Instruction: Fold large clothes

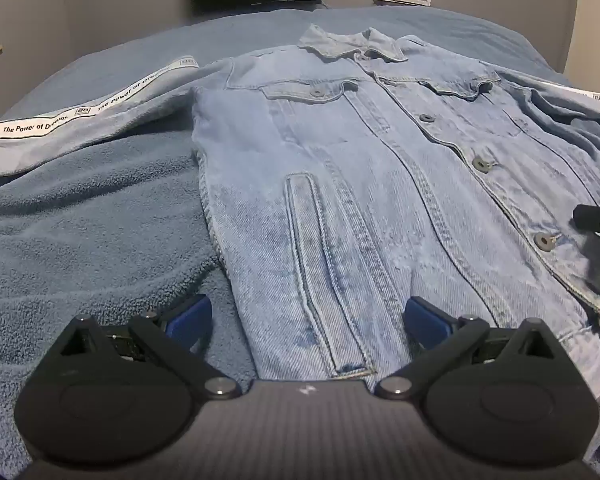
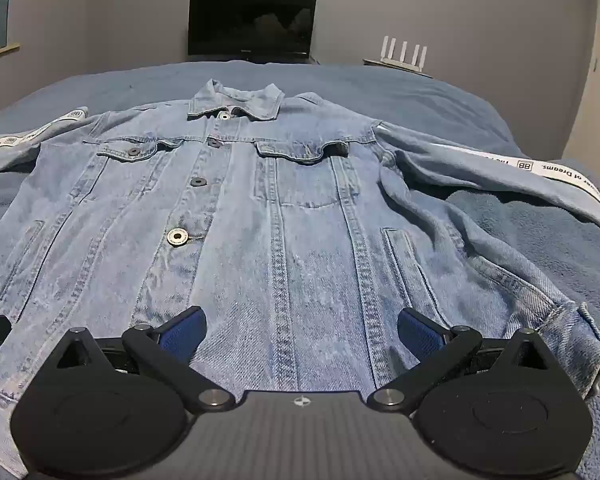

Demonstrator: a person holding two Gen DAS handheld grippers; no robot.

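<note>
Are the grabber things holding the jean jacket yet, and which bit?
No. The left gripper and right gripper are both open at the hem of the denim jacket, holding nothing.

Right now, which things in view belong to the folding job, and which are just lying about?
Part of the job:
denim jacket, spread flat and buttoned
left tool, open
right tool, open
blue blanket under the jacket

Lying about:
dark monitor
white router
</note>
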